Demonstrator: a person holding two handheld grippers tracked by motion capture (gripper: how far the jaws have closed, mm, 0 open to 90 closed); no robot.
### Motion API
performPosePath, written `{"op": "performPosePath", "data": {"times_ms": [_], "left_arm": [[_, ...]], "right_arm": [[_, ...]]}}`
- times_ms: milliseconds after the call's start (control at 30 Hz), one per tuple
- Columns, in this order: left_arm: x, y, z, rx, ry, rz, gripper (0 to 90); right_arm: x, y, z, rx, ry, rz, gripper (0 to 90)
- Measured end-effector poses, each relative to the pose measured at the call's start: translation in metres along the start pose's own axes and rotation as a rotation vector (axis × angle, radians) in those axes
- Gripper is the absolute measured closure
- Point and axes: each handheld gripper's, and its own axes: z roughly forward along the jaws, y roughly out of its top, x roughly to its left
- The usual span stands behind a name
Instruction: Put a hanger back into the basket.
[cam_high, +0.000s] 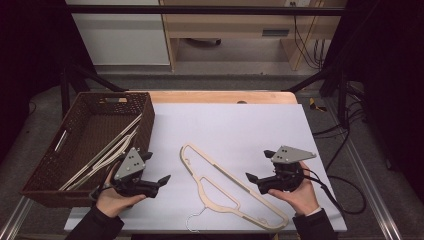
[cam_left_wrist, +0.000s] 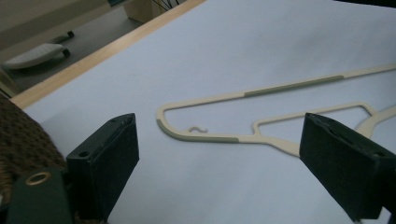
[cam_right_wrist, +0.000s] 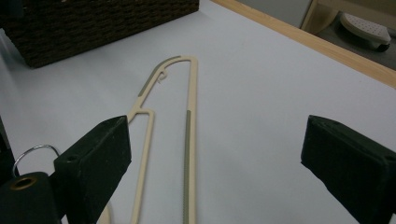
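Cream hanger (cam_high: 227, 187) flat on the white table (cam_high: 240, 125), lying from 11 o'clock down to 5 o'clock, metal hook (cam_high: 192, 220) at the near edge. Left gripper (cam_high: 162, 181) at 9 o'clock of it, jaws wide, nothing between them. Right gripper (cam_high: 250, 177) at 3 o'clock, jaws wide apart, empty; both sit apart from the hanger. Brown wicker basket (cam_high: 145, 125) at the table's left end, 10 o'clock of the hanger, holds more pale hangers (cam_high: 107, 152). Nothing lies between either gripper and the hanger. Wooden table edge (cam_high: 220, 96) at the far side; grey floor and a wooden cabinet (cam_high: 230, 25) beyond.
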Motion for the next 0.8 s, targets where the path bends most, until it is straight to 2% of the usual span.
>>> {"op": "performPosePath", "data": {"times_ms": [233,367,467,533,600,800], "left_arm": [[-0.008,-0.008,0.010,-0.004,-0.017,-0.029,11.4],[-0.011,-0.011,0.013,0.001,-0.029,-0.031,11.8],[-0.012,-0.012,0.016,0.011,-0.027,-0.026,11.8],[-0.014,-0.013,0.018,0.015,-0.028,-0.018,11.8],[-0.014,-0.014,0.020,0.027,-0.039,-0.013,11.9],[-0.015,-0.014,0.021,0.040,-0.056,0.015,11.4]], "right_arm": [[0.009,0.005,0.011,0.016,0.027,-0.024,8.8],[0.016,0.008,0.017,0.044,0.048,-0.040,9.5],[0.026,0.011,0.025,0.110,0.068,-0.083,9.8],[0.028,0.012,0.027,0.117,0.071,-0.091,10.1],[0.033,0.014,0.031,0.146,0.088,-0.112,10.8],[0.048,0.018,0.046,0.274,0.127,-0.160,12.5]]}}
